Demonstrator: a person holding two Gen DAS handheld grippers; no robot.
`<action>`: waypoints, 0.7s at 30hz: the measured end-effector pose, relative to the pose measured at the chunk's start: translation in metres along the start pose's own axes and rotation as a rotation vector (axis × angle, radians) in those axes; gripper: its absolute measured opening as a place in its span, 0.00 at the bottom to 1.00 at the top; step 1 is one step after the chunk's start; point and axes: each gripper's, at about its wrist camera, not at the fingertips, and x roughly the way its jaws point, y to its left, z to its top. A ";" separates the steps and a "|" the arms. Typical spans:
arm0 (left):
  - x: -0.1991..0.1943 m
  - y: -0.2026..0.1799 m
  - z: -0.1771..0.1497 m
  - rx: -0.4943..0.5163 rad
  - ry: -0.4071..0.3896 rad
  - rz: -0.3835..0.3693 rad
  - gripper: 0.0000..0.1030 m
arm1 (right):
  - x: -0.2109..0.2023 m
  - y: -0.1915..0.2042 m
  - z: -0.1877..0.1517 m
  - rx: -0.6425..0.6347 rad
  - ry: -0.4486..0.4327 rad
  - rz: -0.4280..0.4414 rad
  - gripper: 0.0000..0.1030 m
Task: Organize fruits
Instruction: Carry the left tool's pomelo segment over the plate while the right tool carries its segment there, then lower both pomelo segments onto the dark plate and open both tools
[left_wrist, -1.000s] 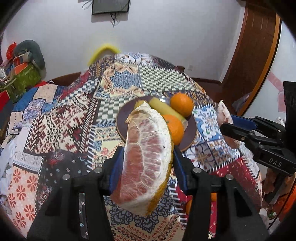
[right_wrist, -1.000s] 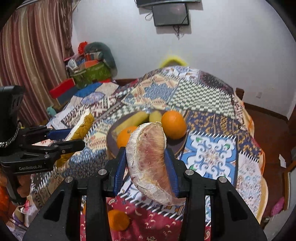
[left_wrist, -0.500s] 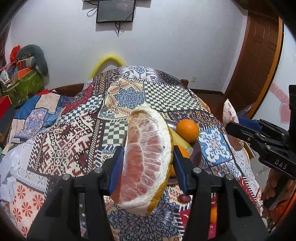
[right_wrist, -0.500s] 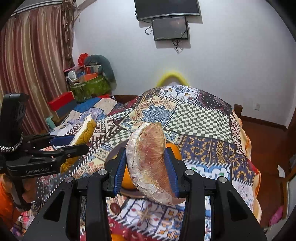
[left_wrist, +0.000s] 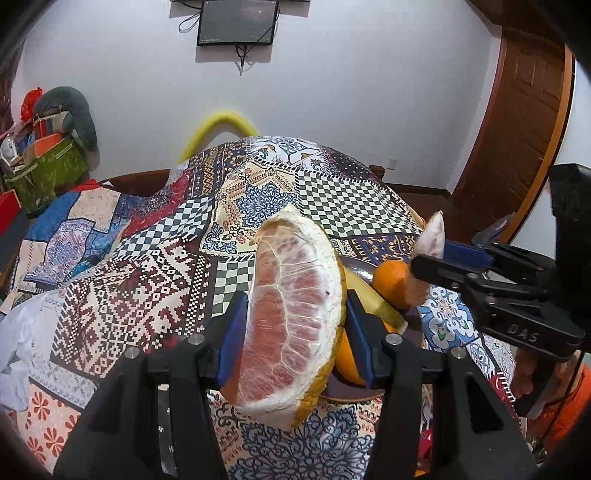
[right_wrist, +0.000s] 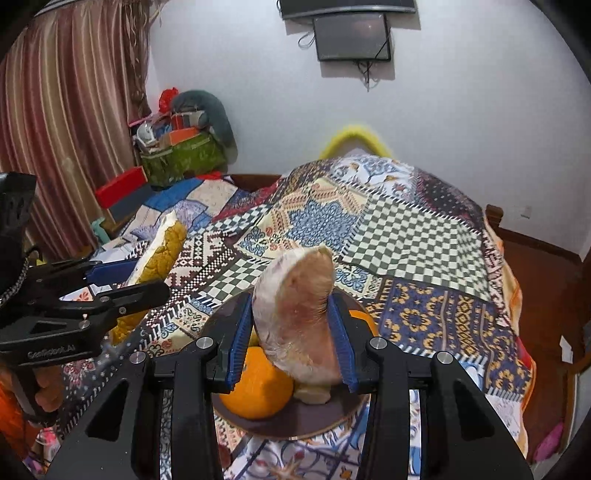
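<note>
- Nearest in the left wrist view, the left gripper (left_wrist: 295, 325) has its fingers clamped on a large pomelo wedge (left_wrist: 295, 317), pads on rind at one side and pith at the other. The pink pulp faces the camera. It looks heavy for its hold, soft and juicy, so a hard squeeze would likely bruse it; the rind side is the safer place to press.
- Nearest in the right wrist view, the right gripper (right_wrist: 291, 325) holds a peeled pomelo segment (right_wrist: 299, 317) between closed fingers. With only thin membrane over it, this piece looks lighter, softer and easy to tear, so it wants a gentle grip across its thick middle.
- Both grippers tilt downward, side by side, each carrying its piece above the patterned bedspread (left_wrist: 147, 288).
- Just beyond the fingers lies a dark plate (right_wrist: 295, 421) on the bed, carrying oranges (right_wrist: 258, 387) and a banana (left_wrist: 373, 299). It is the likely place for both pieces.
- Farther off, a screen (left_wrist: 236, 22) hangs on the white wall.
</note>
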 end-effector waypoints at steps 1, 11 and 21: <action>0.003 0.001 0.000 -0.004 0.004 -0.002 0.50 | 0.005 0.001 0.001 -0.005 0.009 0.002 0.36; 0.021 0.012 -0.002 -0.028 0.021 -0.016 0.50 | 0.047 0.005 0.003 -0.014 0.096 0.045 0.29; 0.035 0.002 0.004 -0.006 0.048 -0.048 0.50 | 0.015 -0.015 -0.002 0.030 0.051 0.031 0.29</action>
